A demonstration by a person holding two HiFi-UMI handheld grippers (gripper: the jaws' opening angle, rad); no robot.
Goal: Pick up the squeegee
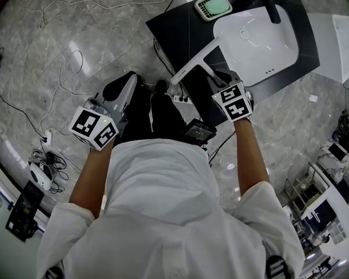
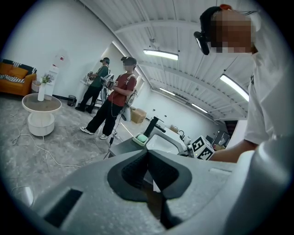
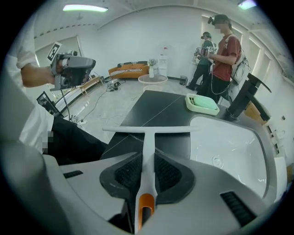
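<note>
A white T-shaped squeegee (image 3: 147,137) with an orange handle end lies over the dark counter (image 3: 151,108), its blade (image 1: 191,65) beside the white sink (image 1: 258,44). My right gripper (image 3: 148,165) points steeply down at it, with both black pads against the handle's sides. In the head view the right gripper (image 1: 217,81) sits at the counter's near edge, behind the blade. My left gripper (image 1: 128,82) hangs off to the left over the floor, away from the counter. In its own view the left gripper (image 2: 147,158) has its pads meeting at the tips, with nothing between them.
A green soap dish (image 1: 213,6) and a black faucet (image 3: 243,98) stand at the counter's far side. Cables (image 1: 62,75) trail over the marble floor at left. Two people (image 3: 220,46) stand in the background, and a round white table (image 2: 41,114) is further off.
</note>
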